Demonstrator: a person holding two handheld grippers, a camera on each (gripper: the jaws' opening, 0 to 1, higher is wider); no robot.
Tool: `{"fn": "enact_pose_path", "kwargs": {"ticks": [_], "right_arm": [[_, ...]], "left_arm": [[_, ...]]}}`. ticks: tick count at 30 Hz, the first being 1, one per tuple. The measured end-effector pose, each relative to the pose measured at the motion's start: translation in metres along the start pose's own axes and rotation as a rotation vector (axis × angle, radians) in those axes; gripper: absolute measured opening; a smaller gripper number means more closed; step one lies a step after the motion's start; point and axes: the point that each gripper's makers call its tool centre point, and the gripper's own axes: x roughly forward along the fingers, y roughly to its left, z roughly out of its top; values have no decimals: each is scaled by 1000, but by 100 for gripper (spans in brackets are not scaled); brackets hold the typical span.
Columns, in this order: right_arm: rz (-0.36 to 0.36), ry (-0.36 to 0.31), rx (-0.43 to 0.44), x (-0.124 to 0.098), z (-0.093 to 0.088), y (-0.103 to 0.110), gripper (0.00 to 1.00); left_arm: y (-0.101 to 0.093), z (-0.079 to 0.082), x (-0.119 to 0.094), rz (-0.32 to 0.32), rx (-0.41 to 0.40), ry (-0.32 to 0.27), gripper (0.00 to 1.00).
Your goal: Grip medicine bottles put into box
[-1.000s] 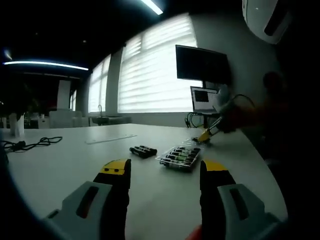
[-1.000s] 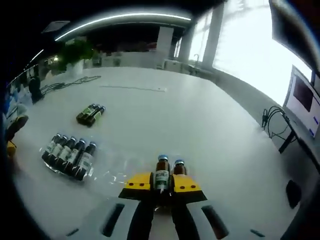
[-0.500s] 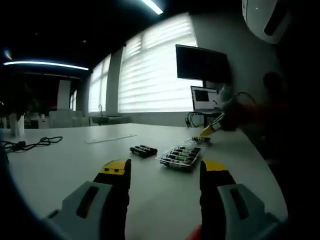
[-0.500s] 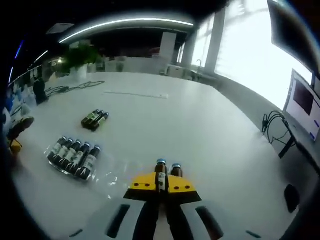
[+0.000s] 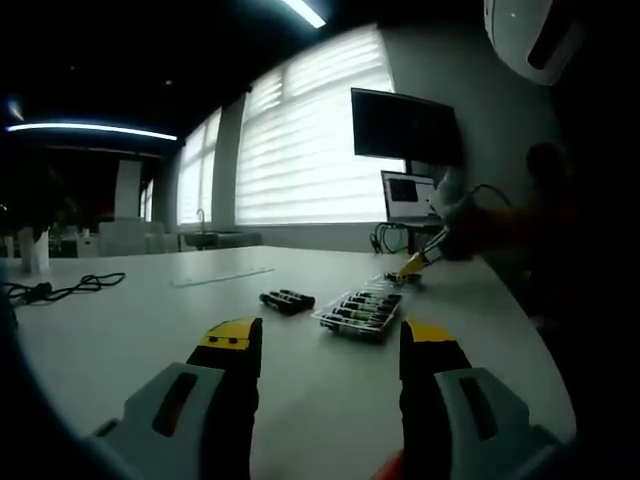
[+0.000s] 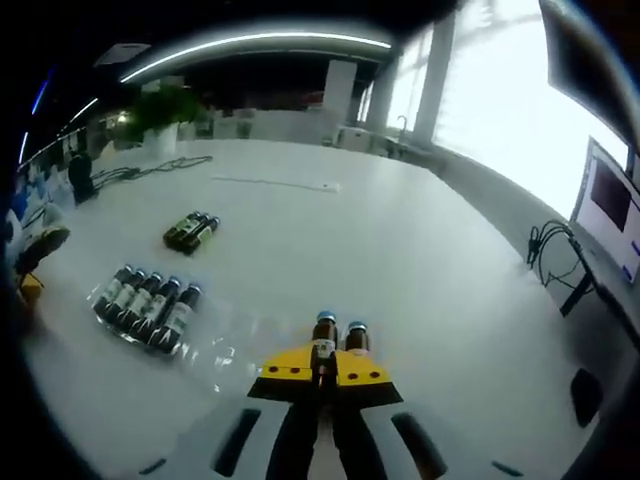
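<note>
In the right gripper view, the right tool (image 6: 320,368) is seen closed on a small brown bottle (image 6: 324,340) with a blue cap, held upright between the yellow tips; its lower half is hidden by the jaws. A second bottle (image 6: 356,337) of the same kind stands just beside it, on the right of the tips, and whether it touches the tool cannot be told. Ahead and to the left of this tool, a clear tray (image 6: 205,352) lies on the white bench (image 6: 400,250) with a row of bottles (image 6: 148,304) laid side by side in it; the tray's edges are hard to make out against the bench, and the labels are too small to read. Farther ahead, a loose pair of bottles (image 6: 190,231) lies on its side. At the left edge, the other tool's yellow tip is cut off by the rim. In the left gripper view, the left tool (image 5: 330,345) is held with its jaws wide apart and nothing between them, low over the bench (image 5: 120,320). Ahead of it lie the loose pair (image 5: 287,301) and, slightly to the right, the tray (image 5: 362,312) with its row of bottles. Beyond the tray, the right tool (image 5: 412,267) is seen small and dim, held by a hand lost in shadow. A cable (image 5: 60,288) lies far to the left.
</note>
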Motion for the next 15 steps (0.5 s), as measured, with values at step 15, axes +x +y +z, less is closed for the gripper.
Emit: {"fn": "enact_pose_path", "kwargs": {"ticks": [15], "right_arm": [[1, -27, 14, -2, 1, 6, 0]], "left_arm": [[-1, 1, 0, -2, 0, 0, 48]]}}
